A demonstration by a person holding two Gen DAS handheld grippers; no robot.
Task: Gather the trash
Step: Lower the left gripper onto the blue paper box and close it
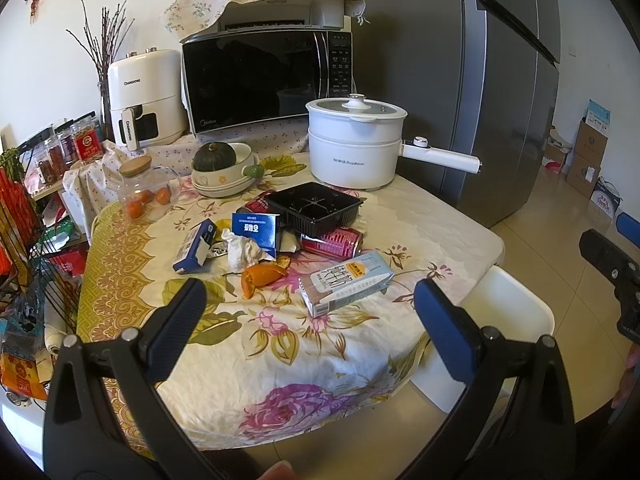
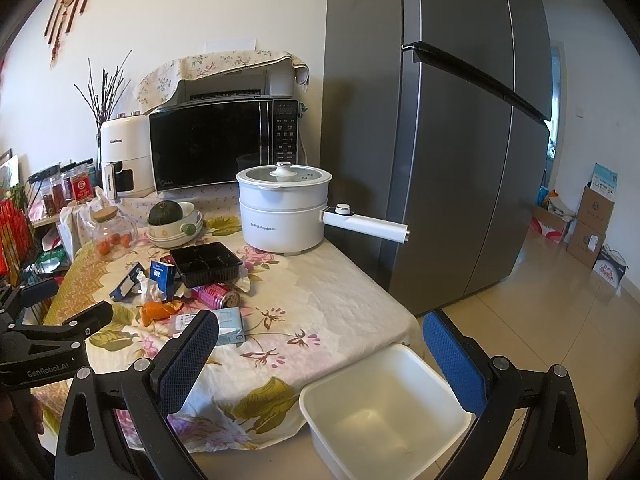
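- Left gripper (image 1: 310, 300): spread wide, holding nothing, above the table (image 1: 440, 216).
- Right gripper (image 2: 320, 340): spread wide, holding nothing, over the white bin (image 2: 384, 412).
- Trash heaped mid-table: milk carton (image 1: 346, 282), orange peel (image 1: 260, 276), black tray (image 1: 314, 208), red can (image 1: 332, 242).

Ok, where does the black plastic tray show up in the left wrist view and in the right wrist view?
Left wrist view: the black plastic tray sits just above picture centre, resting on a red can, in front of the white electric pot.
Right wrist view: the tray is left of centre, above the left finger of the right gripper.
Shared landmark: the white electric pot, directly behind the tray in both.
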